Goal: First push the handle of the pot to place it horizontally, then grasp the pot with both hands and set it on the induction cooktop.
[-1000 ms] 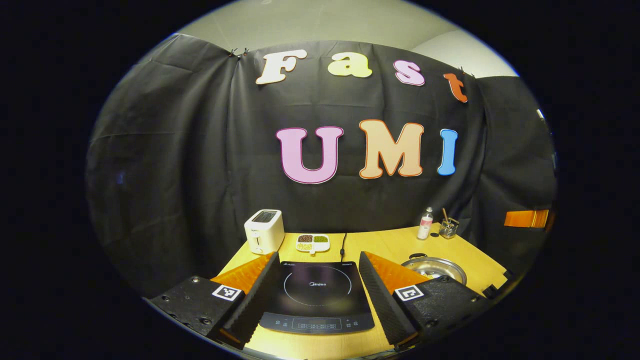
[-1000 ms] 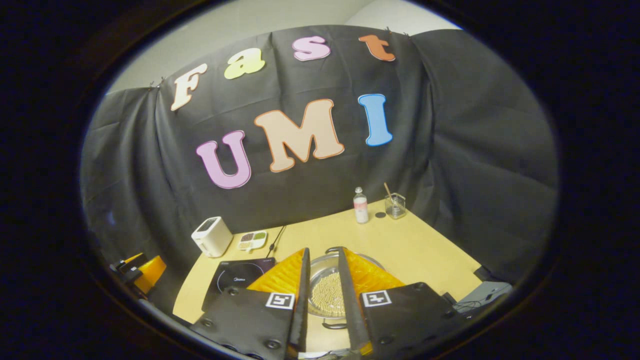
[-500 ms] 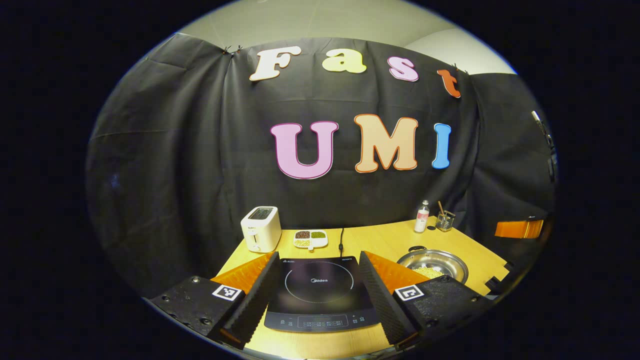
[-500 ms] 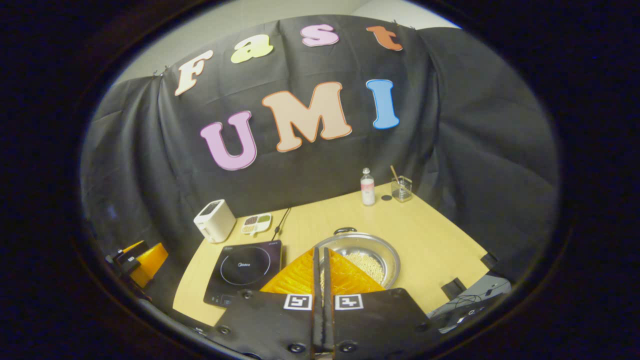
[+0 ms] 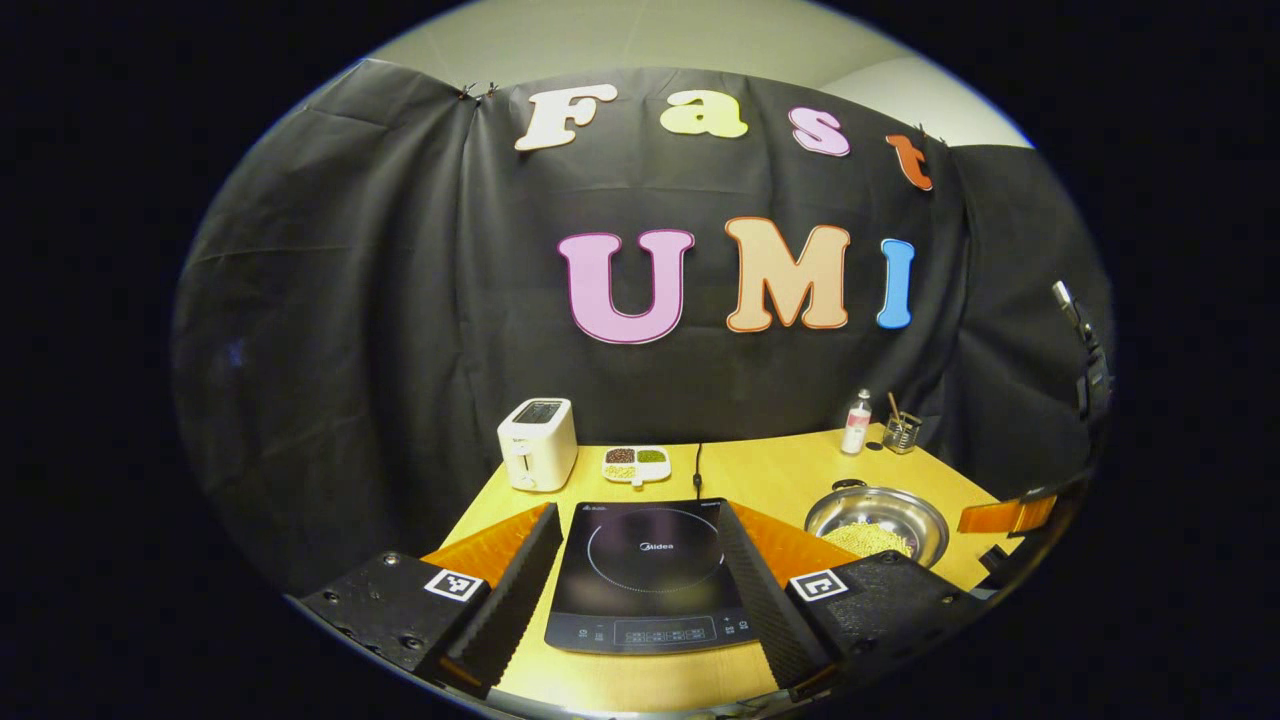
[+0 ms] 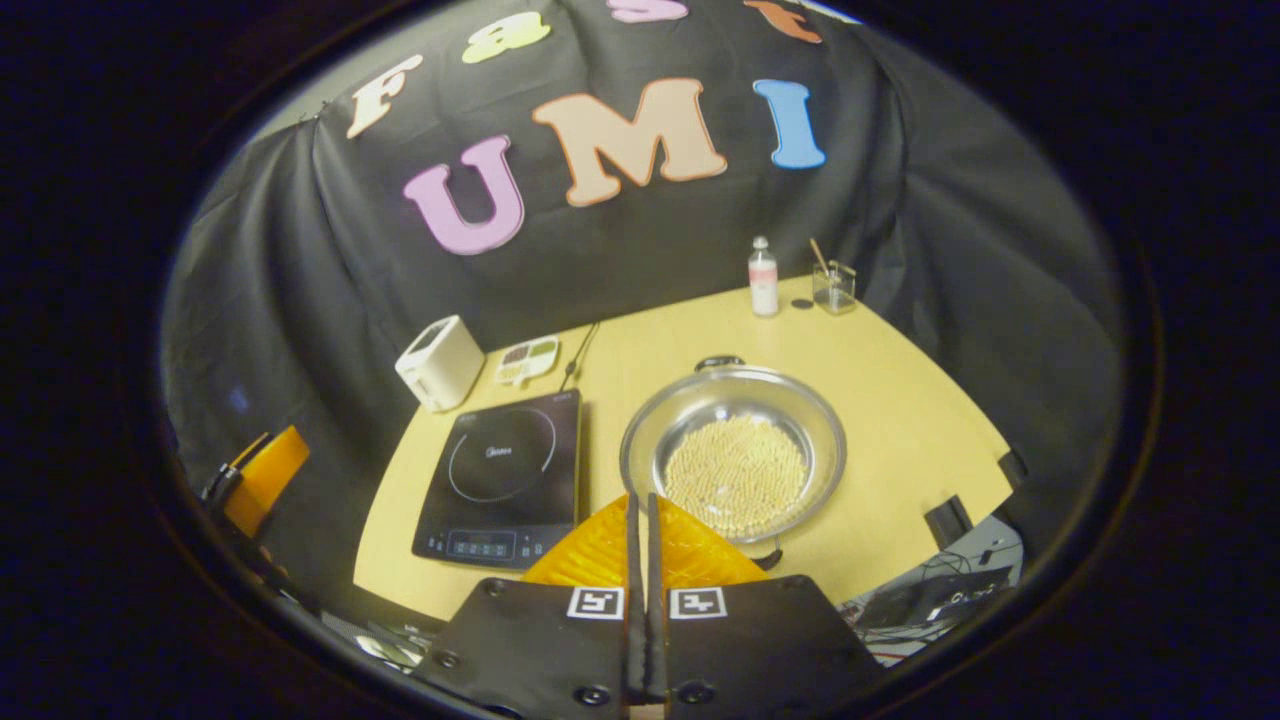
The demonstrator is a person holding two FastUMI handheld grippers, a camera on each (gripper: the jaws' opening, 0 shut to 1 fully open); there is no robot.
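The pot (image 6: 733, 452) sat on the table (image 6: 900, 400) beside the cooktop (image 6: 503, 468); the right gripper (image 6: 641, 500) hung above, jaws closed on nothing; the left gripper (image 5: 635, 515) gaped wide, empty.

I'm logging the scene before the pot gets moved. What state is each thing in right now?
Pot: on the table beside the cooktop, holding pale beans, handles toward and away from the right gripper's camera.
Induction cooktop: bare, nothing on it.
Left gripper: open, empty.
Right gripper: shut, empty.
Toaster: upright, slots empty.
Bottle: upright, capped.
Glass jar: upright, stick inside.
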